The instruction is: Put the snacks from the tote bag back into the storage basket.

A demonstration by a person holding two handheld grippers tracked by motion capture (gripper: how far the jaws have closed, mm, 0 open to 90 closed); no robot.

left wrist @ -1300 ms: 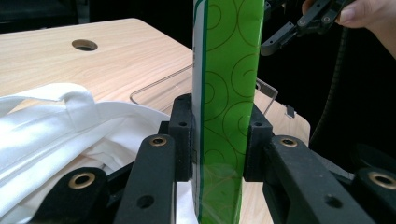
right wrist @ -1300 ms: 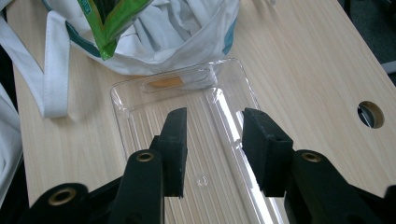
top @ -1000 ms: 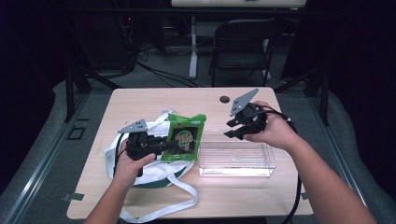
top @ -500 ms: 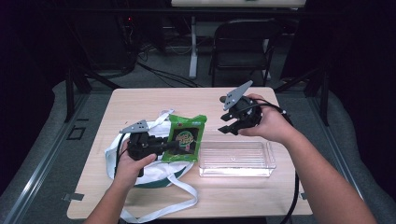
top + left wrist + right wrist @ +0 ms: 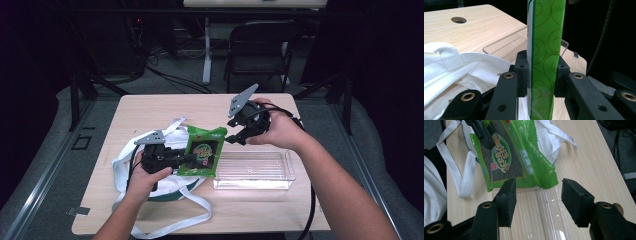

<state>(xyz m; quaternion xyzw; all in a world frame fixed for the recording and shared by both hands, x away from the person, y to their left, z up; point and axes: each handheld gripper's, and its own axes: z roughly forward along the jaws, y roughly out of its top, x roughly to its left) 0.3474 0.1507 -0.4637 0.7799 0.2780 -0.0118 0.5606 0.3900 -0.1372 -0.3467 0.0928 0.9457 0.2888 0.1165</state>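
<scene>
Snack packet [image 5: 204, 152] clamped in left gripper [image 5: 187, 159] jaws above white bag [image 5: 172, 187]; right gripper [image 5: 235, 139] jaws just opened, empty, over clear tray [image 5: 255, 170] on desk [image 5: 150, 107].

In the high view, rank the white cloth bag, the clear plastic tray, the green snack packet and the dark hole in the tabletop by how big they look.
1. White cloth bag, counting its straps.
2. Clear plastic tray, close behind; partly hidden bag makes this order unsure.
3. Green snack packet, held above the table, so nearer the camera.
4. Dark hole, clearly smallest.
</scene>
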